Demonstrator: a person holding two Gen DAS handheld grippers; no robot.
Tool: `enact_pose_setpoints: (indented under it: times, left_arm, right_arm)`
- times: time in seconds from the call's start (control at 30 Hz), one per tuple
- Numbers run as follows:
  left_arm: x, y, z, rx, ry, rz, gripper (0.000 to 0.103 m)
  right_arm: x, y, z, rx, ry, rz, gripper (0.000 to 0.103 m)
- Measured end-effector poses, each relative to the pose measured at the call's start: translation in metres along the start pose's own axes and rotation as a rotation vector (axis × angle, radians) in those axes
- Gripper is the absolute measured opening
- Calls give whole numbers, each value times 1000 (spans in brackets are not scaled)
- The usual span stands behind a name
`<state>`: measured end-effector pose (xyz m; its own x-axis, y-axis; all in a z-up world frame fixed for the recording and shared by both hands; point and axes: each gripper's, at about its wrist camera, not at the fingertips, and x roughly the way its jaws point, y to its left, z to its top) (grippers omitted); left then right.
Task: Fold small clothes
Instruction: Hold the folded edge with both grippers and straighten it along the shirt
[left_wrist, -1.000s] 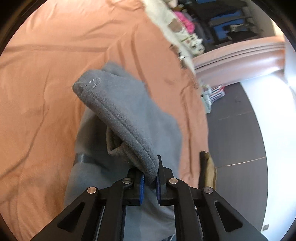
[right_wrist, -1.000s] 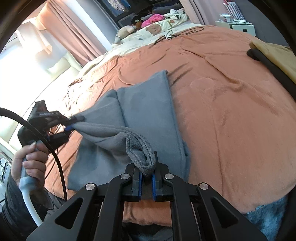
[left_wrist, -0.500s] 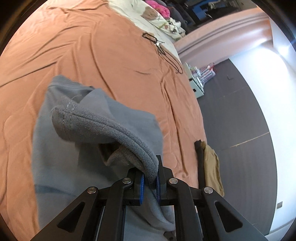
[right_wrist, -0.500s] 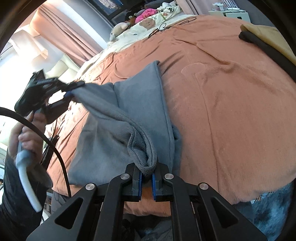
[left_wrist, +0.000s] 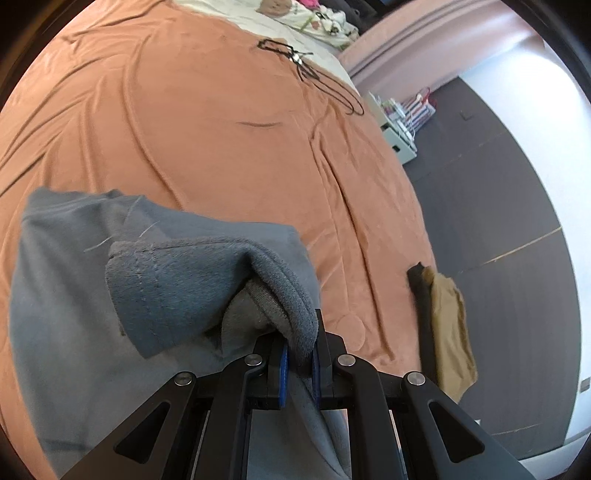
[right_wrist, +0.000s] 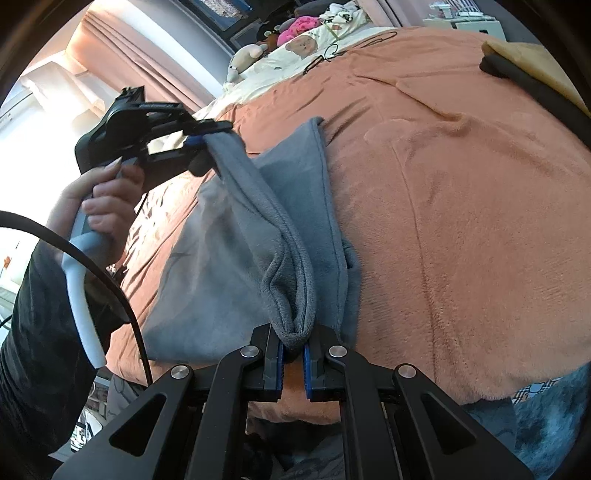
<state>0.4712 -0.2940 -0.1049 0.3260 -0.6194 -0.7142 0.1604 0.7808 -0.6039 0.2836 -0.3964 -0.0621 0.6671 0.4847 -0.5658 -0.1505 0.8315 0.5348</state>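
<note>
Clamping a thick hem between its blue pads, the left tool (left_wrist: 298, 360) holds one raised edge of the grey garment (left_wrist: 74, 295), and the right tool (right_wrist: 293, 363) is pinched shut on the other end of that same edge. The rest of the garment lies spread on the orange bedspread (left_wrist: 221, 129), near the bed's front edge.

Each grip takes only a narrow bite of plush cloth, so a sideways tug may pull the hem free. If one end drops first, the fold probably lands skewed. The lifted layer also sags between the two tools and could bunch when laid down.

Count: two tools, one hand (right_wrist: 101, 195) in view gripping the left tool's handle, one grey garment, and one small pile of black and tan clothes (left_wrist: 443, 325) near the bed's edge. Some black wire hangers (left_wrist: 295, 62) lie further up the bed, their number unclear. Soft toys (right_wrist: 258, 48) sit by the far bedding, too small to count.
</note>
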Motion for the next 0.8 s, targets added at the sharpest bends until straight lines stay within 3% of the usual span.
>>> enact_pose_setpoints:
  times: [0.33, 0.57, 0.7, 0.8]
  left_arm:
    - [56, -9, 13, 29, 87, 66, 11]
    - [74, -19, 16, 77, 112, 98, 14]
    - [77, -28, 15, 101, 112, 91, 14]
    - [77, -31, 17, 102, 113, 52, 22]
  right_arm:
    - [5, -10, -4, 43, 6, 23, 4]
    - [7, -13, -6, 56, 4, 28, 4]
    - [4, -10, -9, 52, 4, 23, 4]
    - [5, -10, -10, 55, 6, 22, 4]
